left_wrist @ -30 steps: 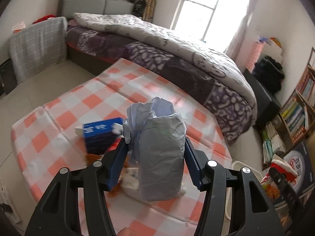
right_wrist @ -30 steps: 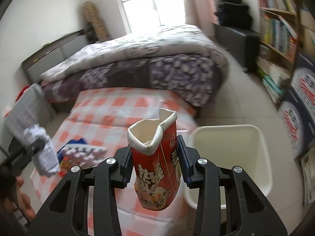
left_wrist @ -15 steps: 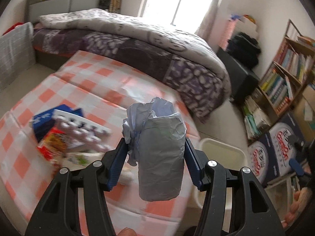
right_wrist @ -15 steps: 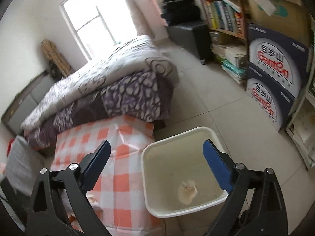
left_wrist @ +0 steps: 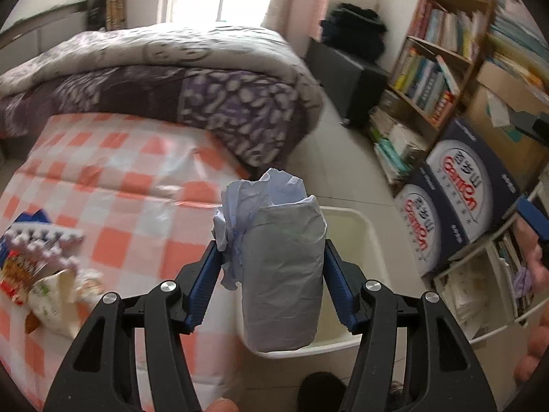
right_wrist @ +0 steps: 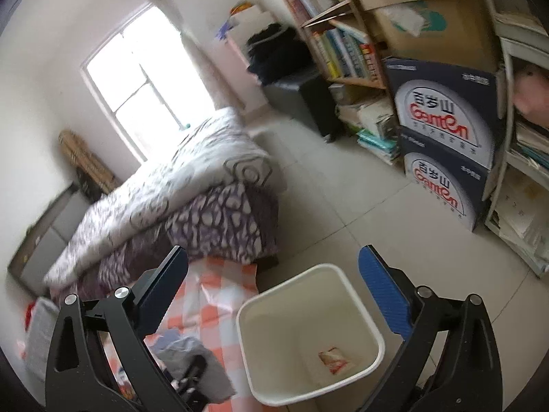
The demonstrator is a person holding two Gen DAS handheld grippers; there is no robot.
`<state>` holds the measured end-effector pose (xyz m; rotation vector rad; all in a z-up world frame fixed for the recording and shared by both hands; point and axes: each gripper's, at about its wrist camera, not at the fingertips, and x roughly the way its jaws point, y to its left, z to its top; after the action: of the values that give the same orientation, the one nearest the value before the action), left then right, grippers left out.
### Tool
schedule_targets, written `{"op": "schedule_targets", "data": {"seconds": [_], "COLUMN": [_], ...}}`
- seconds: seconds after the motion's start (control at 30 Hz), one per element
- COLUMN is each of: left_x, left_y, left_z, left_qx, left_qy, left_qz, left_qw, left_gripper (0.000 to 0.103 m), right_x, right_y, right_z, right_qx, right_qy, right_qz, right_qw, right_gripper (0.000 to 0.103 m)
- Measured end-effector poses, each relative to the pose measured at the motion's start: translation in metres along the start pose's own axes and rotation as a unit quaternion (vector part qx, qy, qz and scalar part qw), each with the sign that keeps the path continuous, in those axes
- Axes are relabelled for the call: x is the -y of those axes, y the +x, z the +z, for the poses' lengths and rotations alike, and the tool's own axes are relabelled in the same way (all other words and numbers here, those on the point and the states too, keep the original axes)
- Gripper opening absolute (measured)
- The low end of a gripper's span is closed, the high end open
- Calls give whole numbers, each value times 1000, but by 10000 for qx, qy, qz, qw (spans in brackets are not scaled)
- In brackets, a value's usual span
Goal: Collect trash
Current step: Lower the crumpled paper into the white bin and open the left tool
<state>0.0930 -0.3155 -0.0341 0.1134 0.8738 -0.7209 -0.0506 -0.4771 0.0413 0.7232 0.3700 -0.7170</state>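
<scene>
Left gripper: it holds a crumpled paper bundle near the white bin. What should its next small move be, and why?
Probably carry on forward until over the white bin, then release. The left gripper has the crumpled paper bundle between its pads, jaws easing open, with the bin just behind it. The right gripper is empty; a carton already lies inside.

Left wrist view: rides behind its own jaws, tilted down over the checked desk (left_wrist: 137,185), close above the white bin (left_wrist: 363,230); bed (left_wrist: 164,79) beyond, bookshelf (left_wrist: 442,68) to the right.

Right wrist view: also angled down, bin (right_wrist: 346,292) near at lower centre (rolled, so the room leans), window (right_wrist: 137,79) far off.

Shared: bin, bed, desk edge (right_wrist: 219,292), blue cartons (right_wrist: 446,120), bookshelf.
</scene>
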Motion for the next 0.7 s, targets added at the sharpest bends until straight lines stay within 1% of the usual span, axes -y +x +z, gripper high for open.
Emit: {"op": "schedule_targets", "data": {"seconds": [0.1, 0.13, 0.17, 0.2, 0.23, 0.33, 0.43, 0.5, 0.57, 0.63, 0.7], "left_x": [22, 30, 35, 39, 42, 43, 32, 19, -2, -22, -45], "left_y": [6, 7, 8, 8, 6, 1, -3, -5, -6, -3, 4], "left_z": [10, 14, 15, 18, 20, 19, 12, 4, -7, -16, -17], "left_qx": [10, 23, 29, 41, 67, 116, 181, 213, 207, 96, -195], "left_qy": [139, 207, 234, 256, 280, 450, 637, 727, 669, 548, 361], "left_qz": [-212, -260, -300, -351, -375, -294, -26, 243, 504, 732, 1107], "left_qw": [9997, 9994, 9993, 9990, 9989, 9985, 9978, 9968, 9963, 9958, 9930], "left_gripper": [64, 72, 77, 85, 88, 88, 89, 89, 89, 89, 89], "right_x": [12, 15, 19, 21, 23, 22, 13, 2, -13, -27, -45], "right_y": [-4, -5, -6, -8, -9, -11, -9, -5, 1, 6, 12], "right_z": [7, 8, 10, 12, 13, 14, 10, 3, -8, -17, -29], "right_qx": [114, 144, 190, 230, 274, 362, 315, 210, 51, -89, -231], "right_qy": [247, 310, 375, 397, 395, 339, 174, -76, -433, -742, -1075], "right_qz": [0, 6, 11, 9, -6, -19, 49, 59, 52, 55, 84], "right_qw": [9996, 9994, 9991, 9989, 9988, 9988, 9993, 9997, 9990, 9972, 9939], "right_gripper": [95, 95, 95, 96, 96, 96, 96, 96, 96, 96, 96]}}
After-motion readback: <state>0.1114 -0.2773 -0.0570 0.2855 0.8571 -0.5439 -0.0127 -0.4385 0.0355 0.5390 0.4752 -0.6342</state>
